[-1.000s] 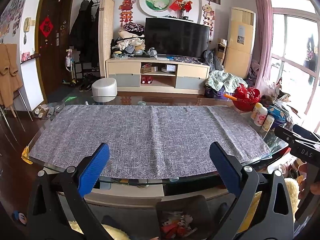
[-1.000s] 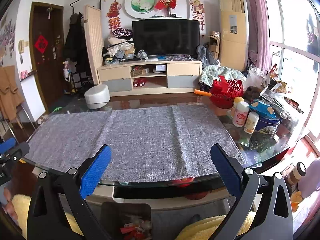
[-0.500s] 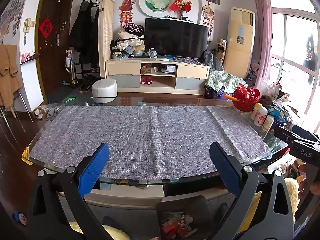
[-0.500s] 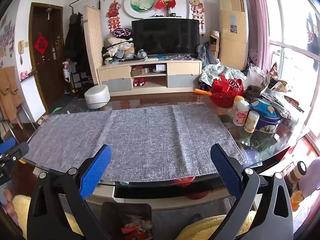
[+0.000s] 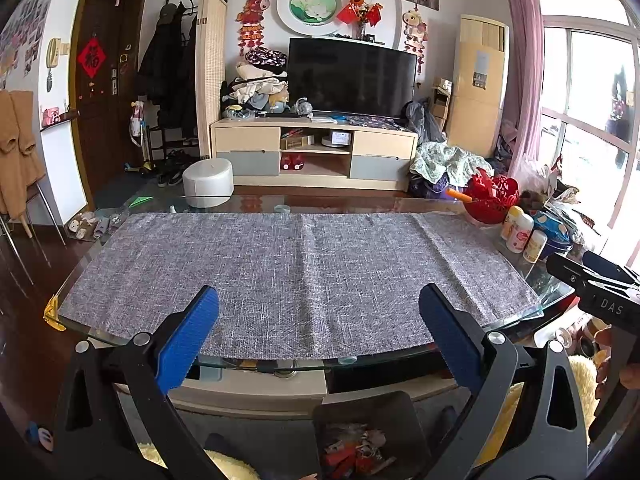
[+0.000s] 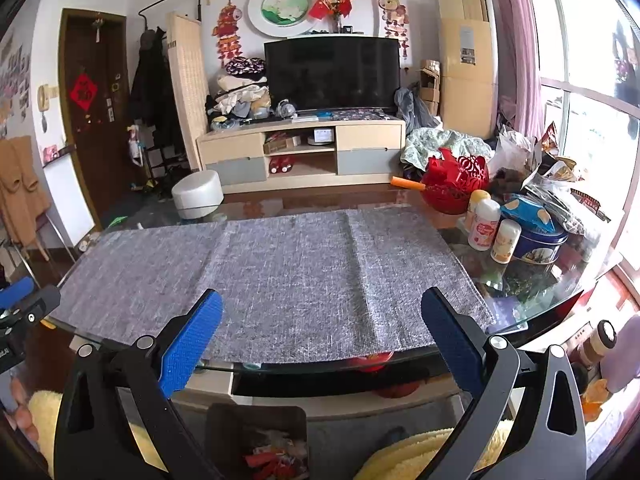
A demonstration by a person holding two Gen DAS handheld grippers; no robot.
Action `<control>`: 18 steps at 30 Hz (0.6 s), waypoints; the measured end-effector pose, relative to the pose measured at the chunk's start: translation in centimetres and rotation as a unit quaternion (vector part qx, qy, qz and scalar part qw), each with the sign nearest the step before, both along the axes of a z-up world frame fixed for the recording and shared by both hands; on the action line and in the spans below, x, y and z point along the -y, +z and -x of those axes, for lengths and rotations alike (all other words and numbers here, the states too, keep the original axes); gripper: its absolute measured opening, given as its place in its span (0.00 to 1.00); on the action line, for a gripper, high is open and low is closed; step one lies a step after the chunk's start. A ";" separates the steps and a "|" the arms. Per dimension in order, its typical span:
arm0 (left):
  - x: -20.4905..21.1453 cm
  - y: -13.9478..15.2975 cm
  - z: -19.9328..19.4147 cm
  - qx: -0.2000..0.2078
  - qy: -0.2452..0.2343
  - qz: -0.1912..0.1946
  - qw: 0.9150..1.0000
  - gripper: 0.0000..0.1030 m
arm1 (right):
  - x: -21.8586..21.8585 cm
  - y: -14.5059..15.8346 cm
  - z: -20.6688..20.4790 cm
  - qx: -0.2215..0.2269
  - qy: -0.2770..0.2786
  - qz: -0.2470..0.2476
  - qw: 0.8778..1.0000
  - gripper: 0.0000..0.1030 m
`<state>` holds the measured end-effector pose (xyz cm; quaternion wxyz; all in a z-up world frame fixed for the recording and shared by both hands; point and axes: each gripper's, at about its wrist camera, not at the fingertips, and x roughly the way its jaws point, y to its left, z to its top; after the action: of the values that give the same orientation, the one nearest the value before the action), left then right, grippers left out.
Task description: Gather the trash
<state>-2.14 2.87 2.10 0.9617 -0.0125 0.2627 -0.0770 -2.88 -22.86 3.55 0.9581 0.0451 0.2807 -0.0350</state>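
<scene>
Glass-topped coffee table fills the view, w/ a grey woven cloth runner over most of it; runner surface is bare, no scraps on it that I can see. Below the near edge sits a dark square bin on the floor, w/ red and white paper scraps already inside, so the trash looks collected or nearly so. Judging from that, the pick-up step is prob done, or a fresh piece is yet to be found.

Left gripper hangs above the near table edge, blue-padded fingers spread wide, nothing btwn them. Right gripper likewise: spread wide, empty, bin below it.

Next move, if anything's left: scan the cluttered right end near the white bottles and blue round tin, then lower over the item and close.

Hard to tell: bin's near part is cut off by the frame bottom; the shelf under the glass is dim; the bag pile by the window could hide rubbish.
</scene>
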 end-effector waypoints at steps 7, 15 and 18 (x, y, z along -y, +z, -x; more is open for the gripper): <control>-0.1 0.0 0.0 0.002 -0.001 -0.001 1.000 0.92 | -0.1 0.0 0.1 0.001 0.000 -0.001 1.000 0.97; -0.2 0.0 0.0 0.002 -0.001 -0.001 1.000 0.92 | -0.2 -0.1 0.1 -0.002 0.001 -0.004 1.000 0.97; -0.2 0.2 0.1 0.003 0.000 0.000 1.000 0.92 | -0.2 0.0 0.0 -0.001 0.002 -0.003 1.000 0.97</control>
<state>-2.19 3.09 2.34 0.9624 -0.0120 0.2602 -0.0774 -2.93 -22.62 3.55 0.9577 0.0476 0.2820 -0.0323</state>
